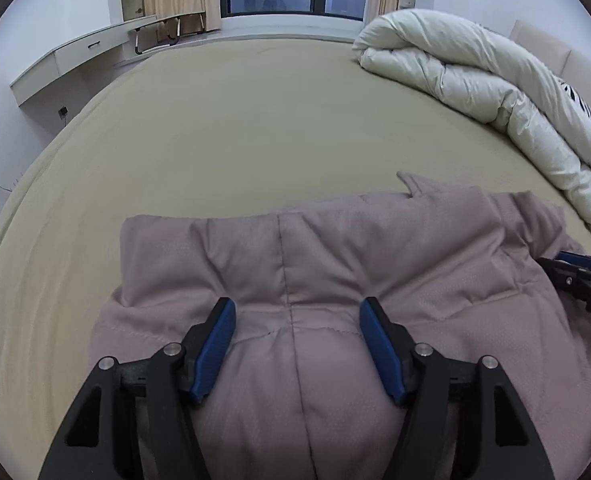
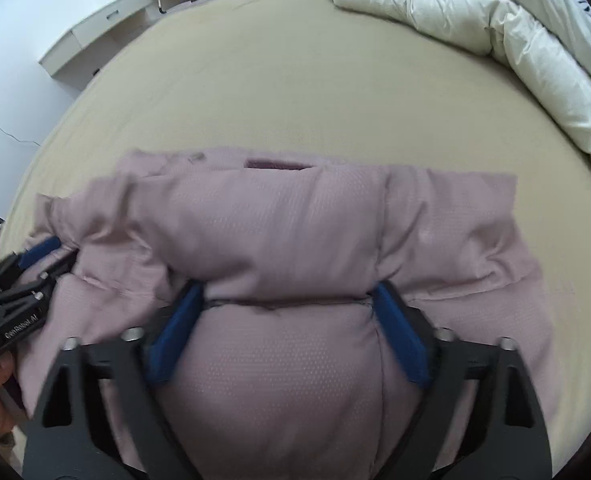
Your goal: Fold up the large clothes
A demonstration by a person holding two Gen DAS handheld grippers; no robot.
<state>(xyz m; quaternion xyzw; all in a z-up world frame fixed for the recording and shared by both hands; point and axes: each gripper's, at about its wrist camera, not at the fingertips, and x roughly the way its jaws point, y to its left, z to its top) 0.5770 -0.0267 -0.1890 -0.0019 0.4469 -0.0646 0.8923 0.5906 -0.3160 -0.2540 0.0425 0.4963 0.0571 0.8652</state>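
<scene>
**Pink padded jacket on the bed, between both grippers**

The pink jacket lies partly folded on the beige bed, near its front edge. The left hand-held gripper stands over the jacket with its jaws apart; a bulge of fabric sits between the blue pads. The right hand-held gripper has its jaws wide around a thick fold, and the pads touch the fabric at both sides. A white duvet is rolled up at the far right of the bed.

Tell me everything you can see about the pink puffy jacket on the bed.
The jacket is dusty pink, quilted and puffy, with stitched seams and a finely dotted weave. It lies bunched and partly folded on the tan bed sheet. The left tongs and right tongs each straddle a padded bulge of it.
</scene>
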